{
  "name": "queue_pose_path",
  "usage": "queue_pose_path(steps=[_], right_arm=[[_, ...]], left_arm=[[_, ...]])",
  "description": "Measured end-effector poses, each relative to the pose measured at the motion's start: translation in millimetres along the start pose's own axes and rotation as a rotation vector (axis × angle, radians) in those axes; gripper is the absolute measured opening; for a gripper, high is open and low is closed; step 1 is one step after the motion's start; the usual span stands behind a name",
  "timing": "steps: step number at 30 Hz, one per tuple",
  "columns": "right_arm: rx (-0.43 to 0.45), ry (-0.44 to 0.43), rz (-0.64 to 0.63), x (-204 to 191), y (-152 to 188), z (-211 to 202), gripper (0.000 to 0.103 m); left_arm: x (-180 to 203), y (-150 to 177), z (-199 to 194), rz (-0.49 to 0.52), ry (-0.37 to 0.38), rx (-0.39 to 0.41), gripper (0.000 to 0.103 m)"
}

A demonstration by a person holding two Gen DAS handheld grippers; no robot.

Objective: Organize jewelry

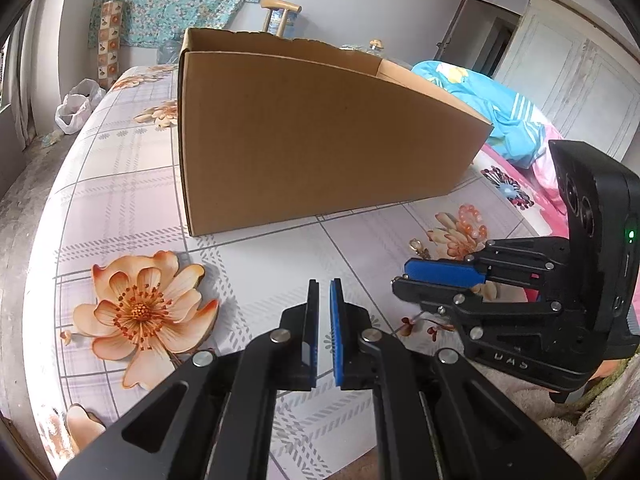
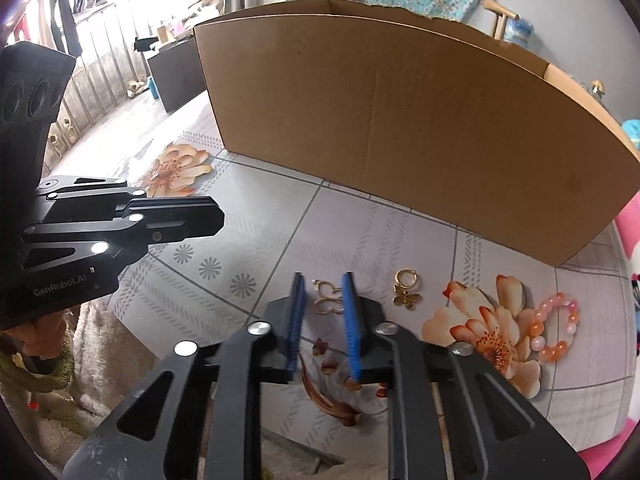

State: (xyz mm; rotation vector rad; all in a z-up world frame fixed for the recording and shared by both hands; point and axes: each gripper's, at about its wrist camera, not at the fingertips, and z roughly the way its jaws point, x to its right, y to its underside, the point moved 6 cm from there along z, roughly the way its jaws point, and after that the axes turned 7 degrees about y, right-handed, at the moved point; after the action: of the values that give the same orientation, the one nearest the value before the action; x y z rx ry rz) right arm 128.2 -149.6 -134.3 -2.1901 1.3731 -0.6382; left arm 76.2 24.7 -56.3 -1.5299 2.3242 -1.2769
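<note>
A gold butterfly-shaped earring (image 2: 329, 298) lies flat on the flower-printed table cover, seen between the blue pads. Just to its right lies a gold ring with a small bee charm (image 2: 407, 287) hanging below it. Further right, a bracelet of pink and orange beads (image 2: 557, 330) rests in a loop. An open brown cardboard box (image 2: 420, 120) stands upright behind all three.

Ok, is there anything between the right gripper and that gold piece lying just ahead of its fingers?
Nothing visible. The right gripper is open, and the gold butterfly piece lies on the tablecloth right between its fingertips. The bee charm and the bead bracelet lie off to its right, and the cardboard box stands farther back.
</note>
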Motion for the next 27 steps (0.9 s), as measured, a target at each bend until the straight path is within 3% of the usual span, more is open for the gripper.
queue_pose_path(steps=[6, 7, 14, 18, 21, 27], right_arm=[[0.004, -0.008, 0.019, 0, 0, 0, 0.008], [0.007, -0.010, 0.021, 1, 0, -2, 0.000], [-0.005, -0.040, 0.034, 11, 9, -10, 0.000], [-0.021, -0.052, 0.048, 15, 11, -14, 0.007], [-0.029, -0.049, 0.057, 17, 12, -18, 0.021], [-0.044, -0.043, 0.033, 8, 15, -17, 0.023]], left_arm=[[-1, 1, 1, 0.000, 0.003, -0.001, 0.005], [-1, 1, 1, -0.001, 0.004, 0.000, 0.005], [-1, 1, 1, -0.001, -0.001, -0.002, 0.005], [-1, 1, 3, -0.002, -0.007, -0.006, 0.005], [-1, 2, 4, -0.008, -0.006, -0.006, 0.005], [-1, 2, 5, -0.011, -0.003, -0.002, 0.005]])
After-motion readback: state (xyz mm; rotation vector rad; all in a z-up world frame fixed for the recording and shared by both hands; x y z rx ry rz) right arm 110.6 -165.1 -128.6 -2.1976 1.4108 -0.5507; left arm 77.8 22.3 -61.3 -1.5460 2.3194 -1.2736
